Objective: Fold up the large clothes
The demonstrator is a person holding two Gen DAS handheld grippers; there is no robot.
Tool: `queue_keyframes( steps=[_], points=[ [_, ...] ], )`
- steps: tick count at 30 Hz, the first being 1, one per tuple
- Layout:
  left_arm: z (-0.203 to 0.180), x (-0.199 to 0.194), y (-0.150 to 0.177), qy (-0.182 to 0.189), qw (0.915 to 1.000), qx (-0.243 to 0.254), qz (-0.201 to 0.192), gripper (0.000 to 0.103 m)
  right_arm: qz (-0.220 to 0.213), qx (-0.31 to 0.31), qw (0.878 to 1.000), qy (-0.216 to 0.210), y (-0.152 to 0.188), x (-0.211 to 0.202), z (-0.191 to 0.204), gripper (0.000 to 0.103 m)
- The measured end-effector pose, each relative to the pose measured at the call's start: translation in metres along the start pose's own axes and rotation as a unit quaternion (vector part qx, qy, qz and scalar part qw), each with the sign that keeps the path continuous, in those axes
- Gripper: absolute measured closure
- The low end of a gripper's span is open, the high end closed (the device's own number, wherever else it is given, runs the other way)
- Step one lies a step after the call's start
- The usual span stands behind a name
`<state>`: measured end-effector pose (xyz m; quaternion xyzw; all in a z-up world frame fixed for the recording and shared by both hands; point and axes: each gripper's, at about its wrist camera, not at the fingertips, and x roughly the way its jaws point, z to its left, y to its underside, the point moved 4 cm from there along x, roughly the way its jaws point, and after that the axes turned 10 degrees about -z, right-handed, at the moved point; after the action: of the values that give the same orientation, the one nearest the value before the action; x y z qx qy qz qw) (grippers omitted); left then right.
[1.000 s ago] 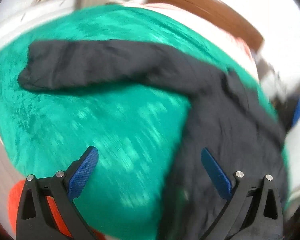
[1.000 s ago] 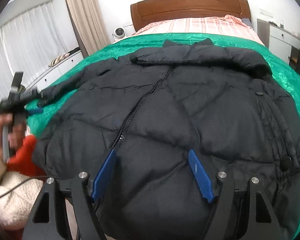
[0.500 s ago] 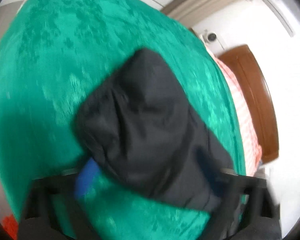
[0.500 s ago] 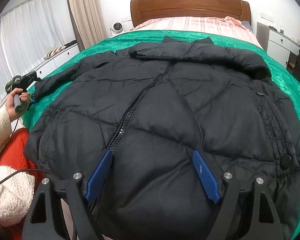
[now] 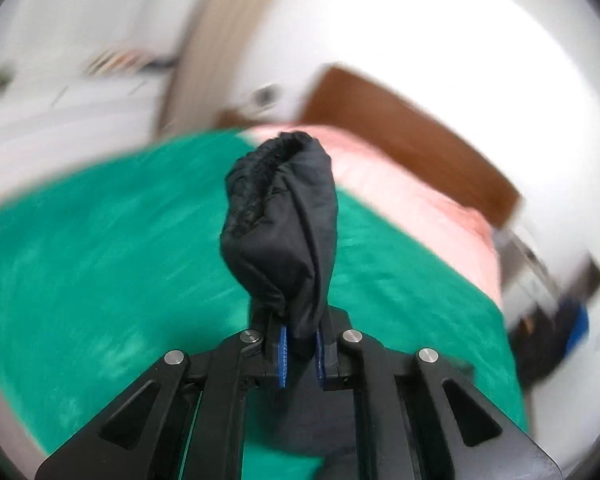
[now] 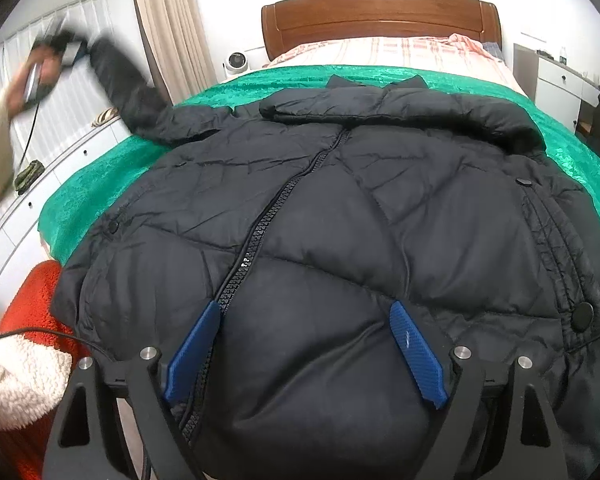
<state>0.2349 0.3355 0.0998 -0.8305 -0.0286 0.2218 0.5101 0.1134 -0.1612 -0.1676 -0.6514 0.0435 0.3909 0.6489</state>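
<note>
On the bed's green velvet cover [image 6: 100,176] a black quilted puffer jacket [image 6: 340,240] lies front up, zipper [image 6: 256,240] closed along its middle and collar toward the brown wooden headboard [image 6: 380,16]. The right tongs [image 6: 304,350] hang over the jacket's lower hem with the blue-padded fingers [image 6: 418,354] spread wide, gripping nothing. The jacket's black sleeve [image 6: 120,80] rises off the cover on the left side, its cuff lifted high in the air. In the left wrist view, the left tongs [image 5: 300,354] are pinched tight on that sleeve's cuff end [image 5: 284,232], which stands bunched above the blue pads [image 5: 283,356]; the background there is blurred. A pink striped sheet [image 6: 400,52] shows between the green cover and the headboard. White drawers [image 6: 40,188] stand to the bed's left.
</note>
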Motion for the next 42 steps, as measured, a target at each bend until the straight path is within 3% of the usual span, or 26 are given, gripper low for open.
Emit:
queue_keyframes(
  steps=[3,4,5,9,10,11,12,13,15,17,20,22,26,29,33,37,39,42],
  points=[
    [-0.111,-0.005,0.000,0.074,0.9948,0.069,-0.008,0.094,-0.003,0.001,1.000,-0.003,0.000,-0.002,0.000,0.016],
    [-0.160,-0.006,0.011,0.107,0.9897,0.094,-0.005,0.094,-0.003,0.001,1.000,-0.004,0.000,-0.002,0.000,0.016],
    [-0.185,-0.007,0.020,0.124,0.9865,0.107,-0.002,0.094,-0.004,0.001,1.000,-0.005,0.000,-0.003,0.000,0.016],
    [-0.293,-0.001,0.093,0.186,0.9687,0.161,0.033,0.091,-0.008,0.001,1.000,-0.008,0.003,-0.005,-0.002,0.016],
    [-0.313,0.003,0.118,0.192,0.9645,0.176,0.044,0.084,-0.009,0.002,1.000,-0.009,0.003,-0.006,-0.002,0.016],
    [-0.331,0.007,0.149,0.192,0.9602,0.195,0.057,0.061,-0.011,0.004,1.000,-0.010,0.004,-0.006,-0.002,0.016],
    [-0.341,0.010,0.175,0.191,0.9562,0.211,0.071,0.041,-0.012,0.005,1.000,-0.011,0.004,-0.007,-0.002,0.016],
    [-0.353,0.016,0.208,0.184,0.9511,0.231,0.091,0.006,-0.013,0.004,1.000,-0.011,0.005,-0.007,-0.002,0.016],
    [-0.365,0.022,0.273,0.176,0.9377,0.268,0.135,0.002,-0.014,-0.001,1.000,-0.011,0.007,-0.008,-0.002,0.016],
    [-0.367,0.023,0.334,0.175,0.9152,0.309,0.190,0.002,-0.015,-0.006,1.000,-0.010,0.009,-0.009,-0.001,0.016],
    [-0.352,0.014,0.386,0.164,0.8930,0.358,0.219,0.003,-0.017,-0.010,1.000,-0.013,0.013,-0.010,-0.002,0.016],
    [-0.338,0.008,0.399,0.163,0.8878,0.365,0.229,0.003,-0.018,-0.012,1.000,-0.015,0.014,-0.010,-0.002,0.016],
    [-0.296,0.001,0.387,0.151,0.8938,0.347,0.241,0.003,-0.018,-0.016,1.000,-0.015,0.018,-0.009,-0.001,0.015],
    [-0.252,-0.010,0.373,0.130,0.9014,0.345,0.227,0.003,-0.017,-0.017,1.000,-0.015,0.019,-0.010,-0.001,0.015],
    [-0.174,-0.026,0.353,0.069,0.9103,0.359,0.195,0.003,-0.016,-0.018,1.000,-0.015,0.021,-0.007,0.000,0.013],
    [-0.103,-0.033,0.350,0.009,0.9223,0.330,0.201,0.002,-0.011,-0.021,1.000,-0.007,0.019,-0.001,0.000,0.011],
    [-0.069,-0.040,0.354,-0.020,0.9295,0.306,0.206,0.002,-0.004,-0.014,1.000,-0.006,0.016,-0.001,0.000,0.011],
    [-0.032,-0.053,0.359,-0.018,0.9534,0.222,0.204,0.000,0.005,0.029,0.999,-0.024,-0.002,-0.006,-0.009,0.011]
  ],
)
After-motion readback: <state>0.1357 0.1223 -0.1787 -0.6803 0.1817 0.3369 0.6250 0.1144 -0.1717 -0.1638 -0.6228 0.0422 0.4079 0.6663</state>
